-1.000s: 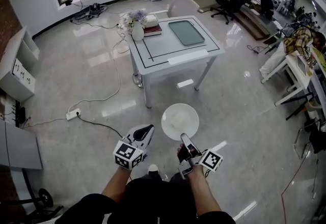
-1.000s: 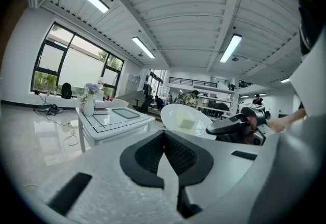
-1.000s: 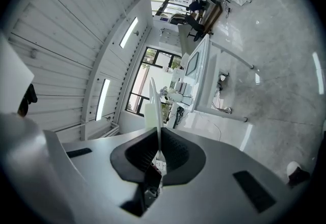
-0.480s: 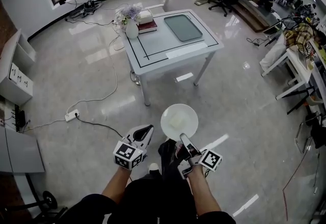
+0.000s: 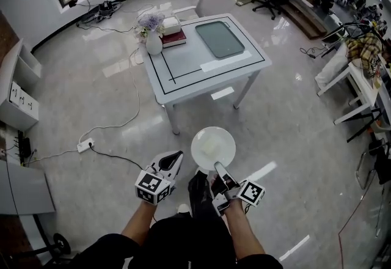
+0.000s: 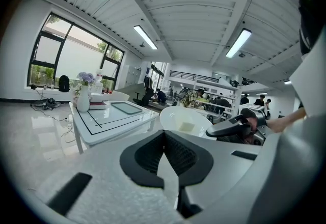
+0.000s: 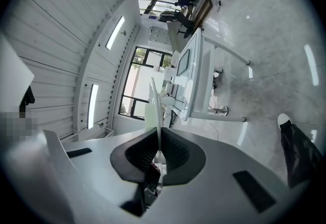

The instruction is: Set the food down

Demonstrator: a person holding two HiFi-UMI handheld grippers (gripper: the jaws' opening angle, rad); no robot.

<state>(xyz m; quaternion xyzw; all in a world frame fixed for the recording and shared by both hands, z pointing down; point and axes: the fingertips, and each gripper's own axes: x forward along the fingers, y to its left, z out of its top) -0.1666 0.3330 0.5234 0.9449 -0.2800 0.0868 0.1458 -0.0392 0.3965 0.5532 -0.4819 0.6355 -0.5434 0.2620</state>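
Observation:
A white plate [image 5: 213, 148] carries a pale block of food [image 5: 209, 146] and hangs level above the floor. My right gripper [image 5: 218, 167] is shut on its near rim. In the right gripper view the plate [image 7: 154, 108] shows edge-on, running up from between the pads of that gripper [image 7: 159, 141]. My left gripper [image 5: 176, 157] is held beside it on the left, shut with nothing in it [image 6: 163, 134]. From there the plate [image 6: 186, 120] and the right gripper [image 6: 232, 129] show to the right. The white table [image 5: 183, 72] stands ahead, a few steps away.
On the table are a vase of flowers [image 5: 153, 41], stacked books [image 5: 173, 34], a grey tray [image 5: 220, 38] and a white strip [image 5: 231, 61]. A chair [image 5: 211, 0] stands behind it. A power strip with cable [image 5: 84, 145] lies on the floor at left, near a white shelf [image 5: 18, 90].
The table has shifted slightly in view as the person walks toward it. A dark leg has swung forward beneath the plate. Both grippers keep their hold and pose.

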